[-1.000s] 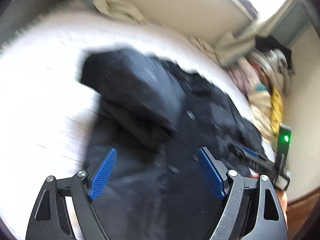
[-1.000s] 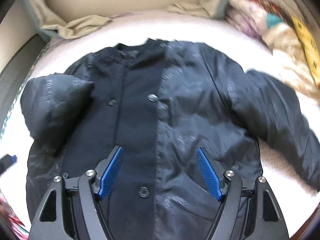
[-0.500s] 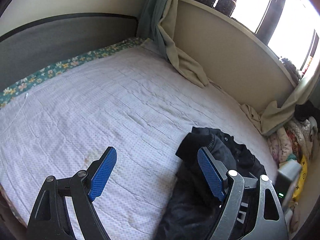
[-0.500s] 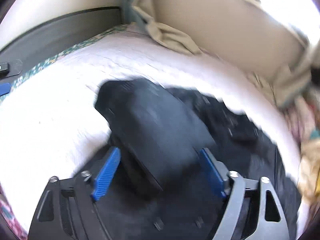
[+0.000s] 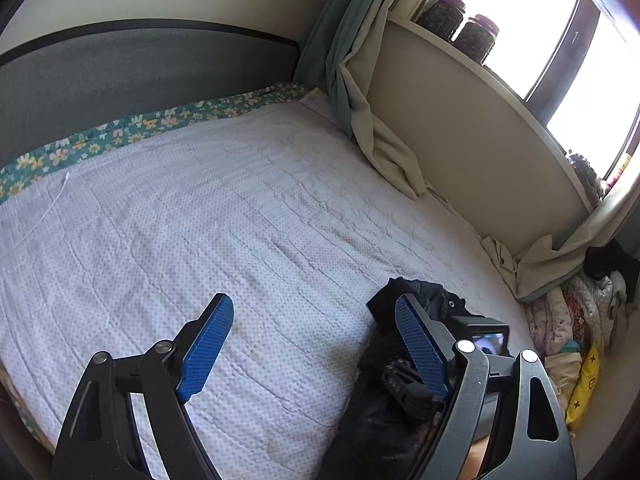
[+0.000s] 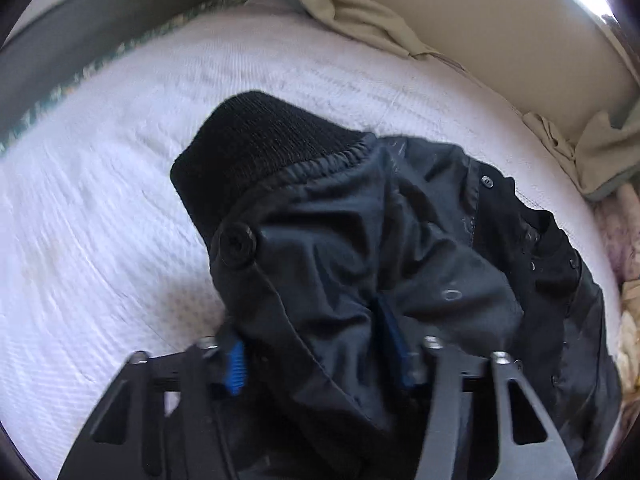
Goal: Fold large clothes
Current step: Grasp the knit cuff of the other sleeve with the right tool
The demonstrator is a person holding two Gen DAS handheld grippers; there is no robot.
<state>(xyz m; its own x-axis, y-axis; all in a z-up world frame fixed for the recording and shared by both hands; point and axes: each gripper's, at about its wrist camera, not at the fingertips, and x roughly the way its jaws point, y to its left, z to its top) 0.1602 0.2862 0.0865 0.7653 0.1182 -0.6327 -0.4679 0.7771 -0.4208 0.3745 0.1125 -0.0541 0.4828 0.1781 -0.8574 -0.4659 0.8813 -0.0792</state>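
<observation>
A black padded jacket [image 6: 420,232] lies on the white quilted bed [image 6: 100,240]. Its sleeve, with a ribbed knit cuff [image 6: 260,148] and a round button [image 6: 236,246], is folded over the body. My right gripper [image 6: 316,352] is closing its jaws on the bunched sleeve fabric, which drapes over both blue pads. In the left wrist view, my left gripper [image 5: 314,304] hangs open over bare mattress with nothing between its fingers. The jacket [image 5: 424,296] shows just right of it, partly hidden behind the right finger [image 5: 420,348].
A grey headboard [image 5: 120,68] and a floral sheet edge [image 5: 120,136] bound the bed's far side. Curtains [image 5: 384,148] trail onto the mattress below a windowsill with two jars [image 5: 460,24]. A heap of clothes [image 5: 576,320] sits at the right.
The left view has swung off the jacket onto bare mattress. The right gripper moved from above the jacket's front to the folded sleeve, and its jaws narrowed around the fabric.
</observation>
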